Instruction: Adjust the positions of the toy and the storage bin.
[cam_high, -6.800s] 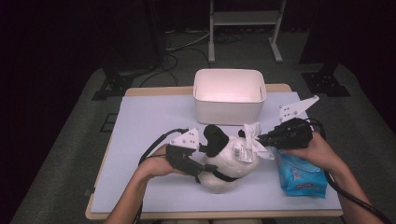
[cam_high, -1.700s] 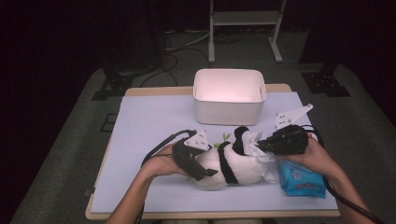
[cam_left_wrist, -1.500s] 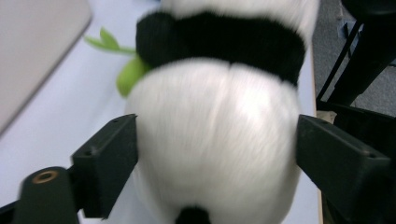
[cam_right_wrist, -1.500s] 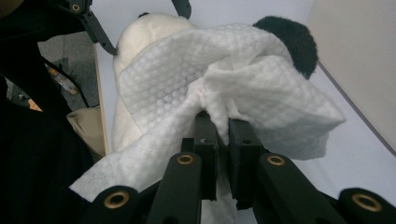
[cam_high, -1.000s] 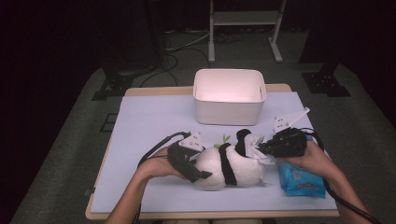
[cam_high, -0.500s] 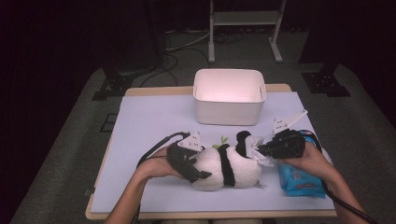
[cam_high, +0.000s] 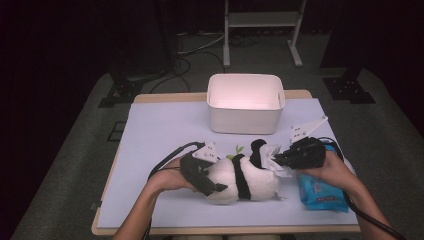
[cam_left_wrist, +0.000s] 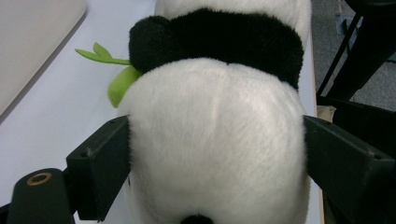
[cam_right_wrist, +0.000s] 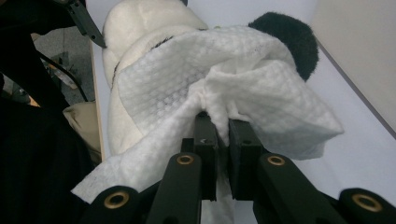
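Two sets of jaws are at work: the right gripper (cam_right_wrist: 217, 135) is nearly closed, pinching a white wipe (cam_right_wrist: 196, 88) against the head of the toy panda (cam_high: 240, 177), while the left gripper (cam_left_wrist: 212, 154) stands wide, clamped on the panda's body. The panda lies on the surface, near the front edge. Wiping looks underway; next, drag the wipe across the fur.

The plush panda (cam_high: 240, 177) lies at lower centre of the desk (cam_high: 160, 130), the bin (cam_high: 245, 103) above it, the wipes pack (cam_high: 320, 192) at its right.
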